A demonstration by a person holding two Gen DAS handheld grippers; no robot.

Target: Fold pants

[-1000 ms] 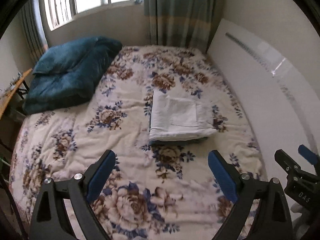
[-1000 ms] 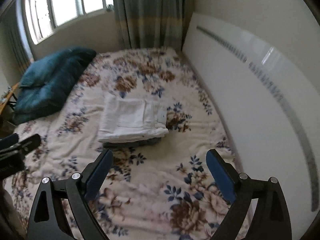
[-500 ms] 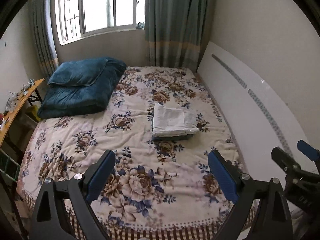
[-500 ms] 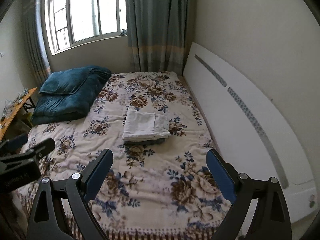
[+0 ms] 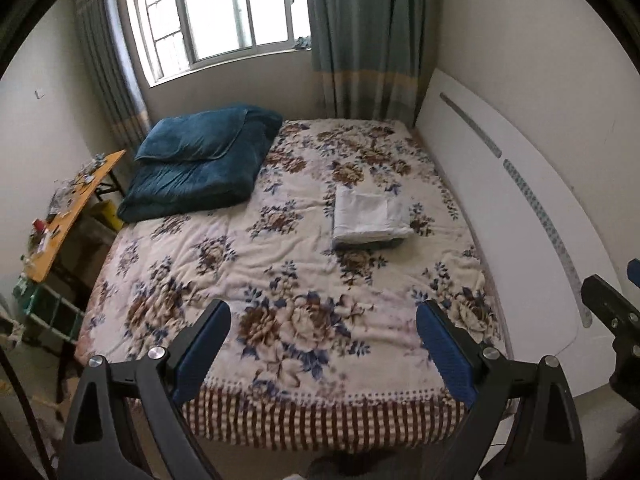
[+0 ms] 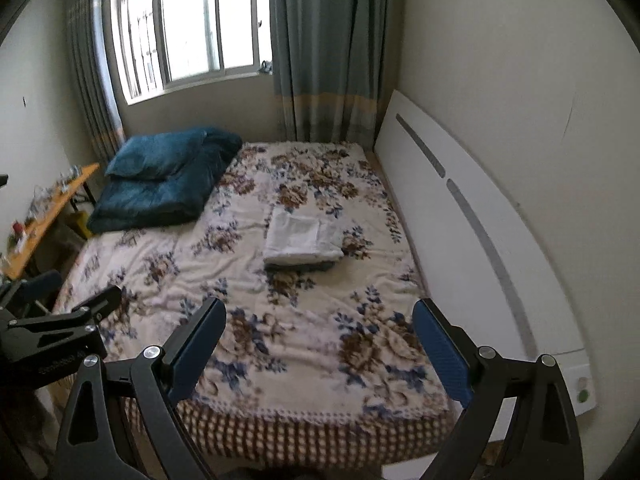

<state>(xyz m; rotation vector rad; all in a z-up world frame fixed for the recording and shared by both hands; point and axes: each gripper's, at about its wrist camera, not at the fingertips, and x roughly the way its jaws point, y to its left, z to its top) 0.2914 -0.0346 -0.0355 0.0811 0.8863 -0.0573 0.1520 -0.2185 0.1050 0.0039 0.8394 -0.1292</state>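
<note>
The white pants [image 5: 370, 218] lie folded in a neat rectangle on a darker folded garment, on the right half of the floral bed cover [image 5: 224, 256]. They also show in the right wrist view [image 6: 301, 238]. My left gripper [image 5: 322, 344] is open and empty, held back beyond the foot of the bed, far from the pants. My right gripper [image 6: 318, 346] is open and empty too, beside the left one. The right gripper shows at the right edge of the left wrist view [image 5: 608, 312]; the left gripper shows at the left of the right wrist view [image 6: 60, 316].
A folded dark blue quilt with a pillow [image 5: 196, 164] lies at the bed's far left. A white headboard panel [image 5: 520, 216] leans along the right wall. A cluttered wooden side table [image 5: 68, 216] stands left of the bed. Window and curtains [image 5: 360, 36] are behind.
Both grippers have pulled back and up from the bed. The folded pants now look small and far, and the bed's foot edge and the floor have come into view.
</note>
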